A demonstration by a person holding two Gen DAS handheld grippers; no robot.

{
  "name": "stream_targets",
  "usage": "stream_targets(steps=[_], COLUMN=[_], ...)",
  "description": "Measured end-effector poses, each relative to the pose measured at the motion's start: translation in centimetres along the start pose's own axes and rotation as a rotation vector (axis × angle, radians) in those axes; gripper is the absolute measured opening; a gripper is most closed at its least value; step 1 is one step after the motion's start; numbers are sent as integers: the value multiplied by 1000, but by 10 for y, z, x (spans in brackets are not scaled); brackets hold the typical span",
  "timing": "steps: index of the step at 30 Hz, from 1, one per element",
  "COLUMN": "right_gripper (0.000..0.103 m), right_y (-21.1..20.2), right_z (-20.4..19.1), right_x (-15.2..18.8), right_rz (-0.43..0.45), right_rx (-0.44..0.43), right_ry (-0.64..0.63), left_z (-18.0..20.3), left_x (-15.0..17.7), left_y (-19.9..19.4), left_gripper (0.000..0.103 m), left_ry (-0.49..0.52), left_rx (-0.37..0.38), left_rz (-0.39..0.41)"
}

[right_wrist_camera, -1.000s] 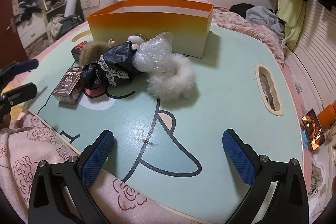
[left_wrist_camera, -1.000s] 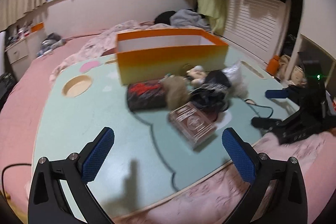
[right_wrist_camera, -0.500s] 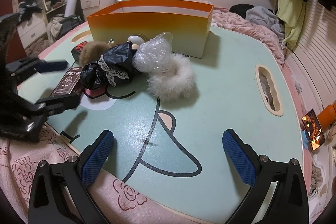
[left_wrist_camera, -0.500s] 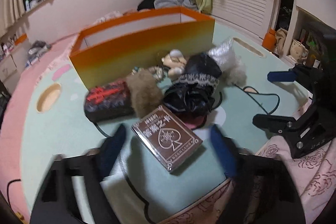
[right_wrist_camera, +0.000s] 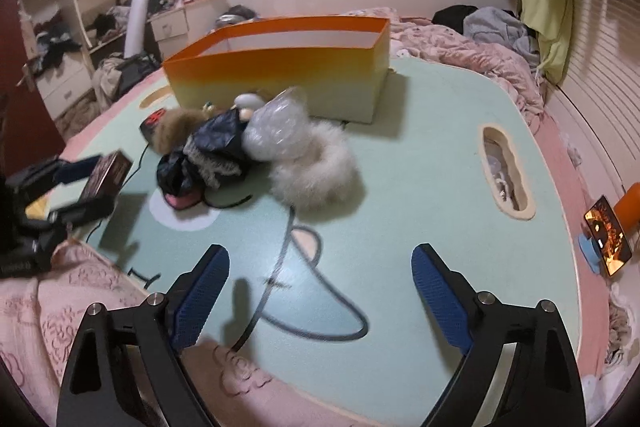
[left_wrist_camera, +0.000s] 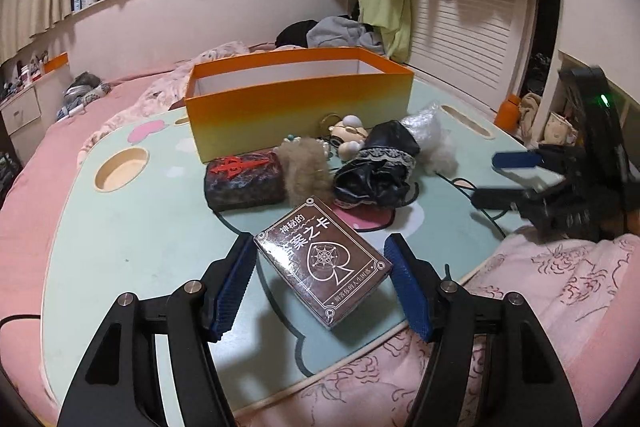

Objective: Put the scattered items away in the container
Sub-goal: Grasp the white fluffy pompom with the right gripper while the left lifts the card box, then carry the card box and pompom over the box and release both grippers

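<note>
Two blue-padded fingers of the left gripper (left_wrist_camera: pixel 322 281) sit either side of the brown rectangular card box (left_wrist_camera: pixel 323 259), close to its edges but seemingly not yet clamping it, on the pale green table (left_wrist_camera: pixel 132 239). Beyond lie a dark red-marked pouch (left_wrist_camera: pixel 244 181), a tan fur puff (left_wrist_camera: pixel 306 167) and black lace-trimmed fabric (left_wrist_camera: pixel 376 173). Farthest stands the orange open-topped cardboard container (left_wrist_camera: pixel 300 99). Right gripper (right_wrist_camera: pixel 320 291) hovers over bare table, fingers wide apart.

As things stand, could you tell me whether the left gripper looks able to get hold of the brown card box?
Probably yes. The left gripper is open with its blue pads on either side of the brown card box, nothing between them. The box sits askew to the pads, so closing may catch its corners.
</note>
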State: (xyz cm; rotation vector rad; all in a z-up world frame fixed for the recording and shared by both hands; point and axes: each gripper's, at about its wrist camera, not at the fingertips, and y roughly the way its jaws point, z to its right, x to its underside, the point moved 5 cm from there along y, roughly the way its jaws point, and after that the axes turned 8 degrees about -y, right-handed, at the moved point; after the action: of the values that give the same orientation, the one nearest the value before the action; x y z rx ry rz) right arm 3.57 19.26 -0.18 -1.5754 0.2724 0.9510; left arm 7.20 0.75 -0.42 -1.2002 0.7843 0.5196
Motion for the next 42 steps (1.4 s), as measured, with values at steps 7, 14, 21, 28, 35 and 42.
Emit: stream_targets(steps=[7, 14, 21, 28, 35, 42], right_gripper=[92, 36, 35, 35, 35, 35], right_y=[25, 40, -3, -23, -33, -40], right_z=[0, 5, 5, 0, -9, -9], right_x=[-30, -41, -3, 2, -17, -61], right_rz=[-59, -78, -78, -57, -11, 78], right_rx=[38, -8, -20, 15, 28, 52], right_ry=[-98, -74, -39, -22, -64, -128], left_z=[1, 1, 0, -2, -4, 3], left_x=[0, 1, 0, -3, -17, -68], left_y=[2, -1, 0, -1, -3, -8], left_gripper=[67, 67, 67, 67, 67, 67], left_ry=[-7, -6, -8, -13, -32, 13], left_rx=[3, -1, 0, 0, 10, 11], left_rz=[-5, 0, 5, 0, 15, 88])
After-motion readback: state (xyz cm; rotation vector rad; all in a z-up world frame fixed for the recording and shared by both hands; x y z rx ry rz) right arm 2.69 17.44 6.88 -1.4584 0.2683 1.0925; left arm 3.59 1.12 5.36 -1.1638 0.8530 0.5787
